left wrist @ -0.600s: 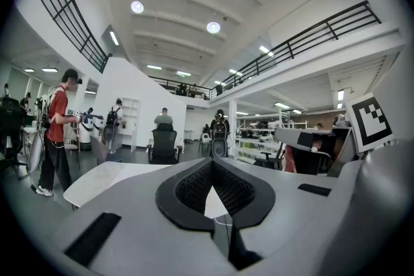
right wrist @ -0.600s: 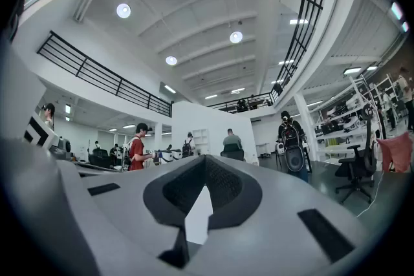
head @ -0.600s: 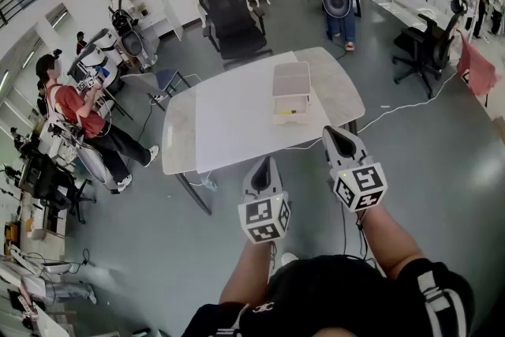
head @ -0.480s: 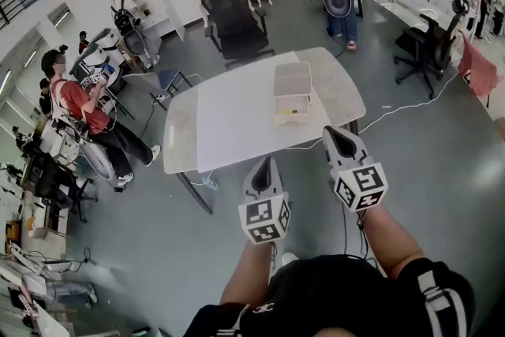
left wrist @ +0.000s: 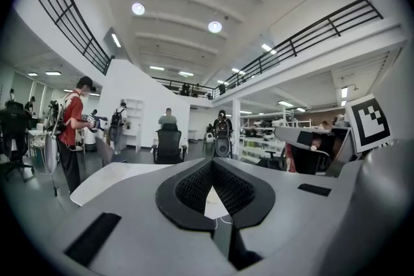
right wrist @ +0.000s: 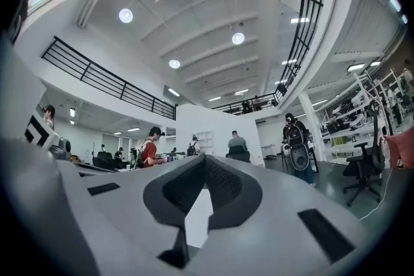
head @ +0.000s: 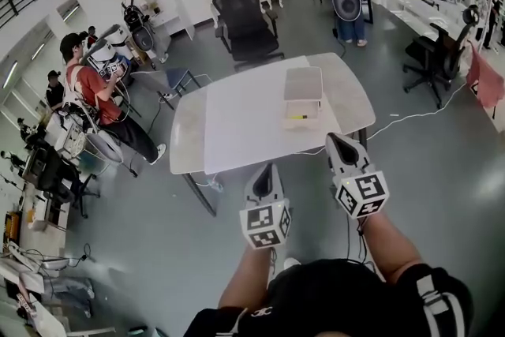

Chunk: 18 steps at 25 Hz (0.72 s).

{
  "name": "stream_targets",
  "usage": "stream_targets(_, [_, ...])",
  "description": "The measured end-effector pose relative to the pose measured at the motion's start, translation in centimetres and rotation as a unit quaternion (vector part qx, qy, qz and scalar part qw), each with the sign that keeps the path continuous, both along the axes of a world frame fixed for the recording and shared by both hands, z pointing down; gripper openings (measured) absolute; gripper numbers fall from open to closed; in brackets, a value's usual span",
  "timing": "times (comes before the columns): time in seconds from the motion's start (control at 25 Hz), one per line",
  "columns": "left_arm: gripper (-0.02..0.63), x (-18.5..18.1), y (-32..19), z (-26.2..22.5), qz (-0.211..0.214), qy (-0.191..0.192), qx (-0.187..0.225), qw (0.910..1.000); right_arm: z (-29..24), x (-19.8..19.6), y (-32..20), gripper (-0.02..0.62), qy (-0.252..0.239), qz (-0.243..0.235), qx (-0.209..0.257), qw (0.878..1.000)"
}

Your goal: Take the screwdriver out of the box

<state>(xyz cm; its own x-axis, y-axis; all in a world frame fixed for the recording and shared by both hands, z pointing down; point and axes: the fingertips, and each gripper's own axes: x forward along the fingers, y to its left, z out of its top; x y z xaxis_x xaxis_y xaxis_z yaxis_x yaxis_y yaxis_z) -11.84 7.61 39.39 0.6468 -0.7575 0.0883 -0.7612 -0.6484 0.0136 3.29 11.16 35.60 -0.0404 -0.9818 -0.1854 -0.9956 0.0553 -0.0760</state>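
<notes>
A pale, open box (head: 304,84) stands on the white table (head: 245,118), toward its right side. In the box's near part lies the screwdriver (head: 297,117), seen only as a small yellow streak. Both grippers hang short of the table's near edge and point at it. My left gripper (head: 266,169) is shut and empty; in the left gripper view (left wrist: 212,165) its tips meet. My right gripper (head: 334,140) is also shut with nothing in it, its tips together in the right gripper view (right wrist: 204,158). The box is a good way ahead of the right gripper.
A black office chair (head: 246,26) stands behind the table, another (head: 438,51) at the right. A person in a red shirt (head: 93,95) stands at the left by equipment. A white cable (head: 410,116) runs over the grey floor right of the table.
The head view has shifted, so the table and box sit slightly further right and lower in the picture. Both grippers keep the same shut pose in front of the table.
</notes>
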Motion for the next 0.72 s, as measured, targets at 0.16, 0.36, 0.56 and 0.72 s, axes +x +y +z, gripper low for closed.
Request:
stream_targets(0.16, [0.014, -0.9, -1.8, 0.0, 0.004, 0.003, -0.001, 1.0, 0.0, -0.9, -1.7, 0.012, 0.006, 0.005, -0.004, 1.0])
stream_targets(0.36, [0.014, -2.8, -4.4, 0.6, 0.017, 0.007, -0.005, 0.9998, 0.3, -2.9, -4.0, 0.012, 0.013, 0.014, -0.01, 1.0])
stream_targets(0.56, [0.014, -5.5, -7.0, 1.4, 0.031, 0.011, -0.006, 0.9994, 0.9, -5.3, -6.2, 0.012, 0.023, 0.033, -0.011, 0.999])
stream_targets(0.72, [0.014, -7.2, -8.6, 1.7, 0.029, 0.016, -0.012, 0.9994, 0.8, -6.4, -7.4, 0.014, 0.027, 0.04, -0.014, 0.999])
